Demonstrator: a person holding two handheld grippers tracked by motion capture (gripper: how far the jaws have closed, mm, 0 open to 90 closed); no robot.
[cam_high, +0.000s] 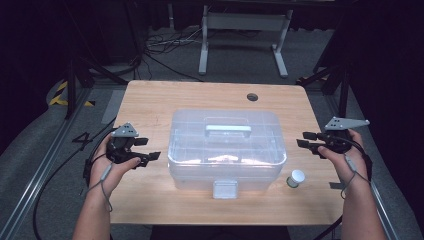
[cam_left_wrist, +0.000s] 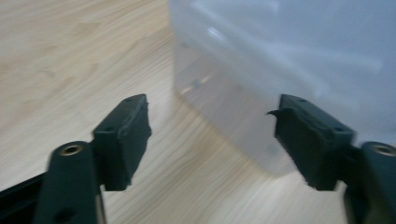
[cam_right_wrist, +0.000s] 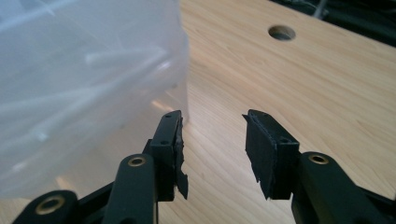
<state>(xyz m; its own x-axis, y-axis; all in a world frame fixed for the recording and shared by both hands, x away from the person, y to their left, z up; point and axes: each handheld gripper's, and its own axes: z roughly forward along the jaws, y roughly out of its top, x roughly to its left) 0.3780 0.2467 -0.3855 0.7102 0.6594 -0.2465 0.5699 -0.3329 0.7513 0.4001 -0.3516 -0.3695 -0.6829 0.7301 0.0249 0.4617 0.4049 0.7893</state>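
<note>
Black claws bear grey three-cornered plates and trail grey cables.

Clear box, pale wood table, black tongs.

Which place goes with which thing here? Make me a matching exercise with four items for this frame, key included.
Things:
1. clear plastic box
2. small white-capped jar
3. left gripper
4. round hole

Places:
A. far right part of the table top
B. middle of the table, lid on
C. left of the box, jaws open and empty
D. on the table by the box's near right corner

Pairs: 1-B, 2-D, 3-C, 4-A
</note>
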